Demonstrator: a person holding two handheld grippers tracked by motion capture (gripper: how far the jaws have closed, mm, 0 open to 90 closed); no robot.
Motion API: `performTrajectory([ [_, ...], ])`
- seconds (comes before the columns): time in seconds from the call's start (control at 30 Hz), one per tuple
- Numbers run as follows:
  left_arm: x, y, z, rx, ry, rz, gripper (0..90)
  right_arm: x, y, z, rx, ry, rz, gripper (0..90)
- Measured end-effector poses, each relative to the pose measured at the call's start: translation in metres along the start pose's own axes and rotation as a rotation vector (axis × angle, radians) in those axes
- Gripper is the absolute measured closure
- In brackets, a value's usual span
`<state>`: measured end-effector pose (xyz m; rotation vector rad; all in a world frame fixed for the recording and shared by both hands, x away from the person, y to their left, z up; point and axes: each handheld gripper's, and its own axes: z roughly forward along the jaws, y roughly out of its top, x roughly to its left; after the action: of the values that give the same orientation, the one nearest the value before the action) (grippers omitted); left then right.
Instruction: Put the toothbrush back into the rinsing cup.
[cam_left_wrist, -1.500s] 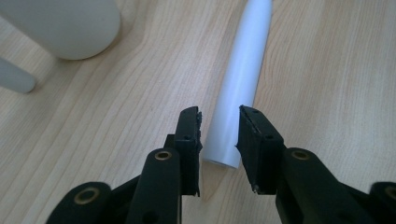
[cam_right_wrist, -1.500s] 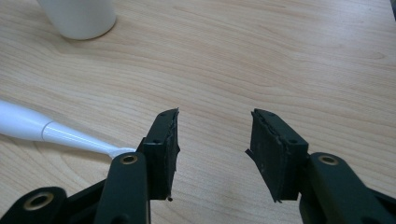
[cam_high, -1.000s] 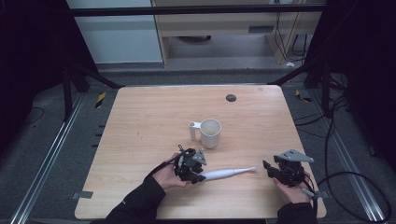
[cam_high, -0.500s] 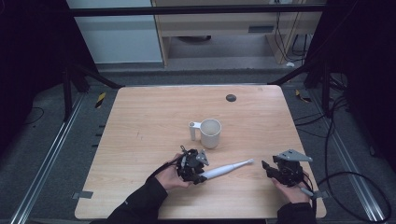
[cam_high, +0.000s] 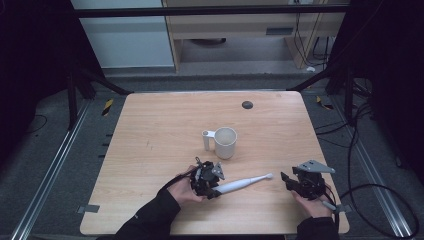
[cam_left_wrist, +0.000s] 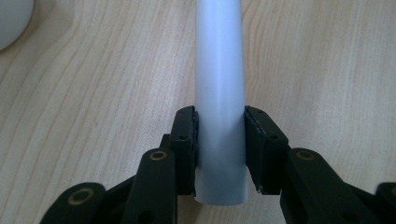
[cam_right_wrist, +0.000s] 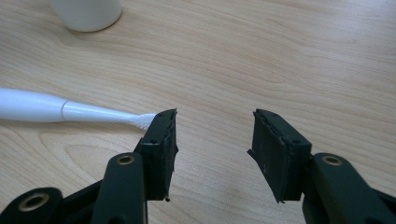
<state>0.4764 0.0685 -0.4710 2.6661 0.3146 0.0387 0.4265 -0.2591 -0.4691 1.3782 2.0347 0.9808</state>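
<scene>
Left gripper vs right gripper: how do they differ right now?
The left gripper is clamped on the white electric toothbrush handle; the right gripper has open jaws with nothing between them. The left sits near the mug; the right rests near the table's right edge. Both are black, hand-held and low over the table.

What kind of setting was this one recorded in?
Probably a lab or workshop recording rig, not a home: a bare wooden table inside a black metal frame, loose cables on grey carpet, hazard tape on the floor.

Toothbrush (cam_high: 243, 183) head now tilted farther up-table.
</scene>
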Motion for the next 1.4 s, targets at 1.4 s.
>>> performTrajectory([
  [1.4, 0.008, -0.116, -0.056, -0.013, 0.055, -0.098, 65.0, -0.002, -0.003, 0.006, 0.024, -0.018, 0.008, 47.1],
])
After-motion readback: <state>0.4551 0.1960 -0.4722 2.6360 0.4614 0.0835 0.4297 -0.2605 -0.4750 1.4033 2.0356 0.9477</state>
